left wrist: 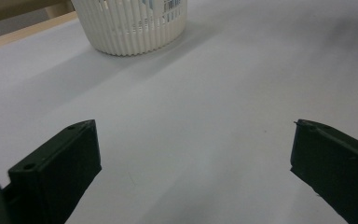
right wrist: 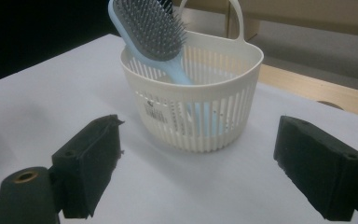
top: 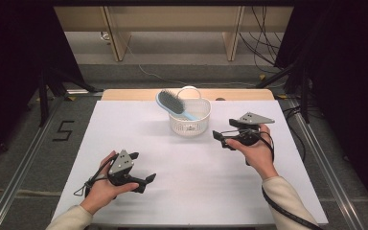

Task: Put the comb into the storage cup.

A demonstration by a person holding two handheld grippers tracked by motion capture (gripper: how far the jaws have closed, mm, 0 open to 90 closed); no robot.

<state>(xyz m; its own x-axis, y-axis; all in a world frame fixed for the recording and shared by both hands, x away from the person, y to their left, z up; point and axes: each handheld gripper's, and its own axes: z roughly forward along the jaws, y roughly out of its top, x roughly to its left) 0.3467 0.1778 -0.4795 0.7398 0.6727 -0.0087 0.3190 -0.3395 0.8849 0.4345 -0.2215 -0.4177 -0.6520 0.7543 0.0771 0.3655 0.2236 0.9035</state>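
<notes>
Both tongs, left (top: 143, 181) and right (top: 223, 139), spread and empty over the counter (top: 191, 163), blue hairbrush (right wrist: 154, 35) upright in the white basket (right wrist: 214, 116).

- A table (top: 196, 191) with a plain white top stood in the middle of the scene.
- A strip of bare wood (top: 134, 94) showed along the table's far edge.
- A black number 5 (top: 63, 130) was marked on the grey floor left of the table.
- Metal rails (top: 26, 163) ran along the floor on both sides of the table.
- Two wooden uprights (top: 117, 38) stood beyond the table's far edge.
- Dark cables (top: 263, 43) hung and lay beyond the table's far right corner.
- A white cable (top: 148, 72) lay on the floor beyond the table.
- Black curtains (top: 14, 57) hung to the table's left and right.
</notes>
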